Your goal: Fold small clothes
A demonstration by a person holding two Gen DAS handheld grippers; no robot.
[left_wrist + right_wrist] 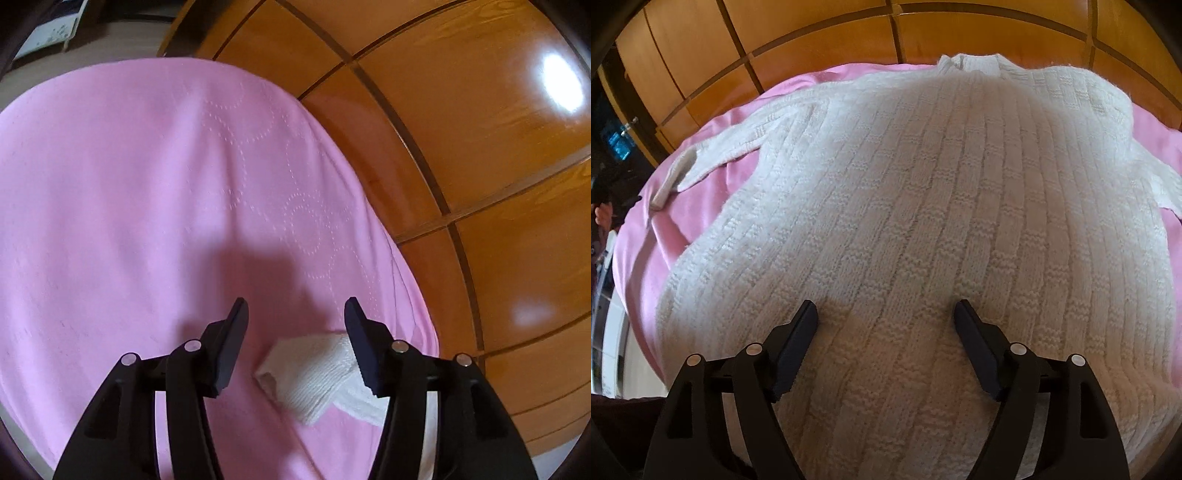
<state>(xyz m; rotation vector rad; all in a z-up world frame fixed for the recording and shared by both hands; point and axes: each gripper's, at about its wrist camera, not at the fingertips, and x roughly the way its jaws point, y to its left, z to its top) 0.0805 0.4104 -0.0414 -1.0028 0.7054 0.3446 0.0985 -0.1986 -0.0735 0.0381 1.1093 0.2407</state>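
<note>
Both your hand-held grippers gape empty: the right hand-held gripper (886, 314) over the white sweater (923, 206) spread on the pink sheet (129, 184), the left hand-held gripper (295, 312) above its cuff (314, 373) at five o'clock. Pinch thick knit shallowly and it may slip.

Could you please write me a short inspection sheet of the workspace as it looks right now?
Surface: pink sheet, mostly smooth, some wrinkles.
Job's things: white knit sweater laid flat, sleeves spread; its cuff lies below the left gripper.
Clutter: nothing seen.
Grippers: left gripper open, holding nothing; right gripper open above the sweater body, holding nothing.
Cables: nothing seen.
Surroundings: glossy wooden panelling beside the sheet.
</note>
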